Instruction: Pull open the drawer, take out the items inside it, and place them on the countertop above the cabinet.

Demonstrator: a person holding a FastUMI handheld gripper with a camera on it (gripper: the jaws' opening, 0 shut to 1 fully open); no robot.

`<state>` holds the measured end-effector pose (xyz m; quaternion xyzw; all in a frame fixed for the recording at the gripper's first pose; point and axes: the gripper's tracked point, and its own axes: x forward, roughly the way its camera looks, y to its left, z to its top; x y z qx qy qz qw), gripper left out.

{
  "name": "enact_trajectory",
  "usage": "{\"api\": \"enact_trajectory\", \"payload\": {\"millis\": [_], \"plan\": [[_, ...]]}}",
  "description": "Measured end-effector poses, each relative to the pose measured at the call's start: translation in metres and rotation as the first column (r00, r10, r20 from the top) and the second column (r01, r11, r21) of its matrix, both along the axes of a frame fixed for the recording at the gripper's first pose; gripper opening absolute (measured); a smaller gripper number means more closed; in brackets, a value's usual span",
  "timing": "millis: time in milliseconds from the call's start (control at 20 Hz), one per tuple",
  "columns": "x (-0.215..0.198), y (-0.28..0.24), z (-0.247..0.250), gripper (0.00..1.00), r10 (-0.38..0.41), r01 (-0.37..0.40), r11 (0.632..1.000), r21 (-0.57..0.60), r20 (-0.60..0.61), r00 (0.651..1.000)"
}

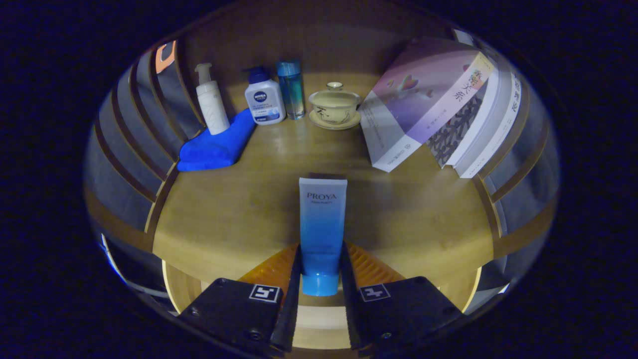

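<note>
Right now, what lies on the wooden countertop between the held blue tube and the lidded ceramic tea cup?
Gripper view: bare wooden countertop lies between the blue tube and the lidded ceramic tea cup.

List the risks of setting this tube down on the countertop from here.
1. The gripper is shut on the blue tube near its cap end, so the long body sticking out ahead may swing or slip.
2. Stood on its narrow cap, the tube would likely topple; laying it flat seems safer.
3. Carried too far forward, it could knock the lidded teacup or the leaning books at the back of the countertop.
</note>
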<state>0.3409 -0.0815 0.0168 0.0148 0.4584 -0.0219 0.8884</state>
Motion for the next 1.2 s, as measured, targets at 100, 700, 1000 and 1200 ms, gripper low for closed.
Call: {"api": "enact_trajectory", "payload": {"millis": [100, 700, 1000, 1200], "plan": [[0.002, 0.0, -0.003, 0.45, 0.007, -0.007, 1.0, -0.016, 0.019, 1.0], [-0.042, -0.002, 0.074, 0.8, -0.01, 0.001, 1.0, 0.02, 0.451, 0.892], [-0.148, 0.006, 0.112, 0.91, 0.046, -0.051, 0.999, -0.014, 0.693, 0.72], [-0.221, 0.001, 0.115, 1.0, -0.001, -0.04, 0.999, 0.032, 0.791, 0.612]]}}
